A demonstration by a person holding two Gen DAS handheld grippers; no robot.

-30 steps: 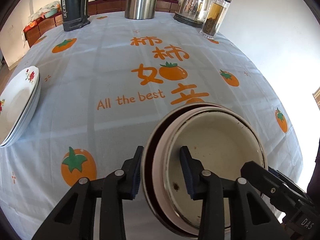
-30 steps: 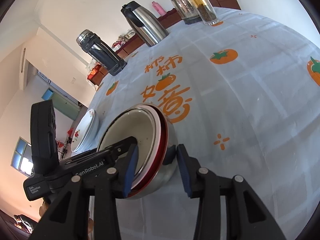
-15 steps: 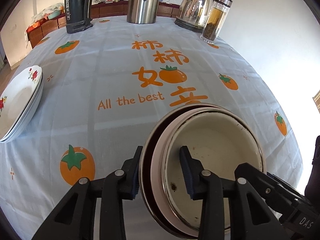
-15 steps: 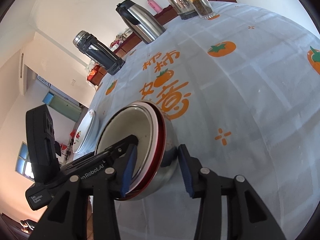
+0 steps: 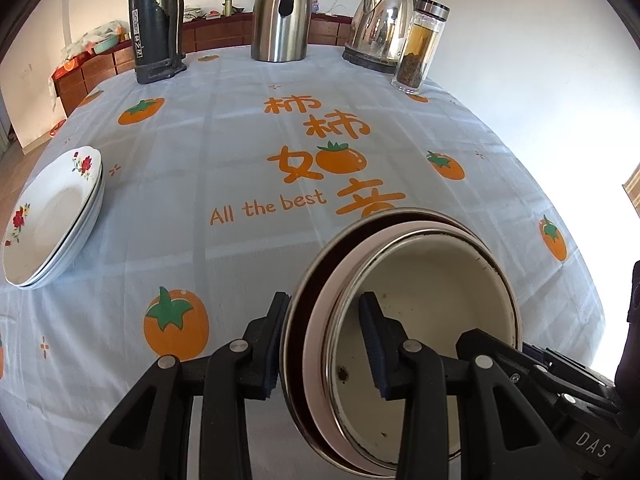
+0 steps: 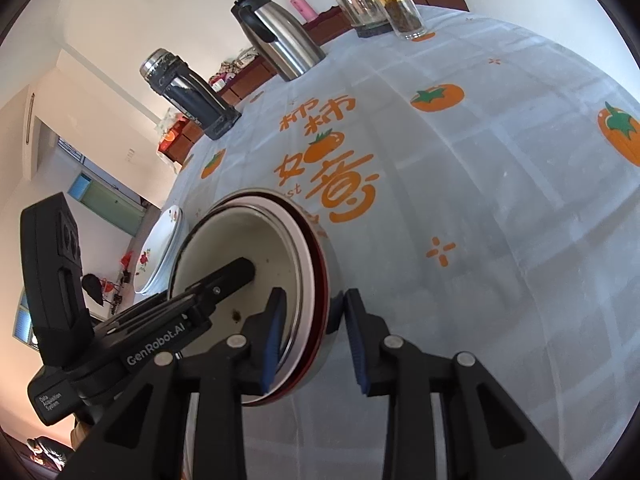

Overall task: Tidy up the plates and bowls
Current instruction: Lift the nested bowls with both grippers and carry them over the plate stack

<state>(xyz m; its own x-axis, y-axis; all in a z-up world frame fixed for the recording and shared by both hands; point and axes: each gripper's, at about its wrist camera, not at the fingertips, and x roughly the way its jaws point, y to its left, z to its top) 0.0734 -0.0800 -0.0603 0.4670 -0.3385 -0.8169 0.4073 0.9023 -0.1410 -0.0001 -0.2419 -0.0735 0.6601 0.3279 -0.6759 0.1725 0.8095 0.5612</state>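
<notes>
A nested stack of bowls point(image 5: 432, 288), cream inside with pink, red and metal rims, is held between both grippers above the tablecloth. My left gripper point(image 5: 324, 344) is shut on its left rim, one finger inside, one outside. My right gripper point(image 6: 312, 336) is shut on the opposite rim of the stack of bowls point(image 6: 248, 248). The right gripper's finger shows in the left wrist view point(image 5: 500, 352). A stack of white floral plates point(image 5: 52, 216) sits at the table's left edge, also in the right wrist view point(image 6: 160, 248).
At the table's far edge stand a black thermos point(image 5: 156, 28), a steel carafe point(image 5: 282, 12), an electric kettle point(image 5: 380, 24) and a glass tea bottle point(image 5: 420, 48). A wooden sideboard point(image 5: 100, 68) runs behind. The table point(image 5: 224, 148) carries a persimmon-print cloth.
Both grippers and the bowl stack have drawn back and risen a little; the far objects and the plates sit lower in the left wrist view. The grips are unchanged.
</notes>
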